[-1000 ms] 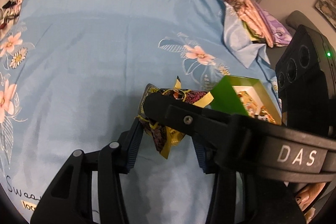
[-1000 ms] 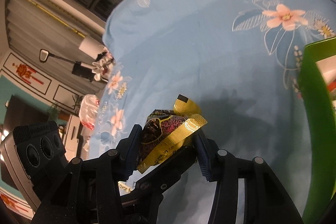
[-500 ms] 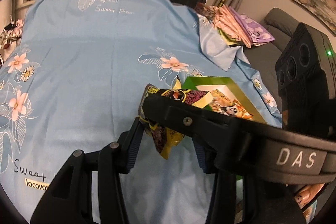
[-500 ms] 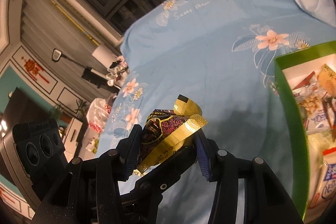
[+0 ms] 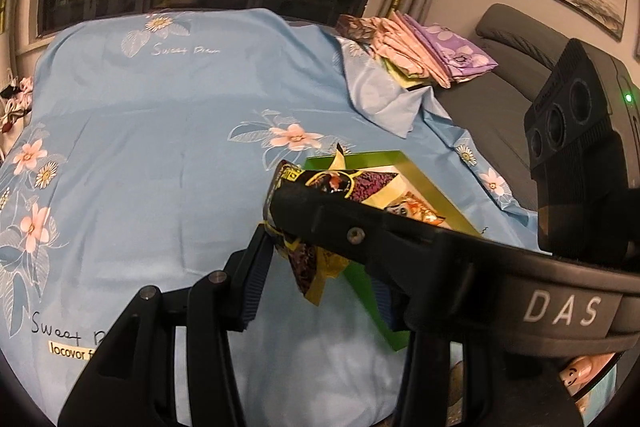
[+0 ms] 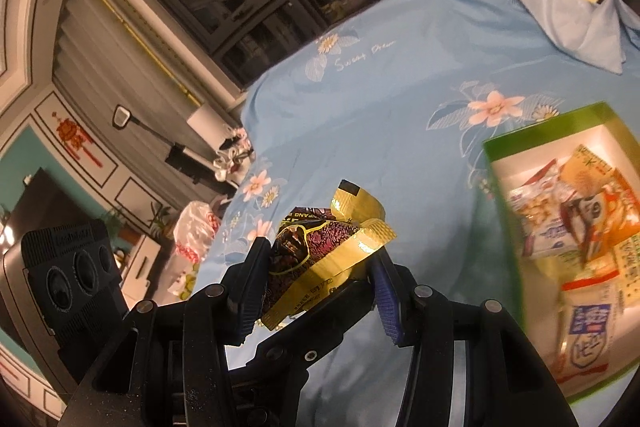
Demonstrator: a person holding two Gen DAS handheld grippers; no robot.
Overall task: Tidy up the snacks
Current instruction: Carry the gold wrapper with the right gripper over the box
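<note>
The right gripper (image 6: 316,267) is clenched on a crumpled yellow and dark purple snack packet (image 6: 320,247), holding it in the air above the blue floral bedsheet (image 6: 380,99). The left wrist view shows the same packet (image 5: 316,227) between the left gripper's (image 5: 316,267) fingers as well, with the right tool crossing in front, so I cannot tell whether the left one truly grips it. The green box (image 6: 504,227) lies on the bed to the right, open, with several snack bags (image 6: 576,207) already inside. The step in hand looks like carrying this packet to the box. Next, it needs to travel right until it hangs over the opening, clear the near green wall, then be let go among the other bags
</note>
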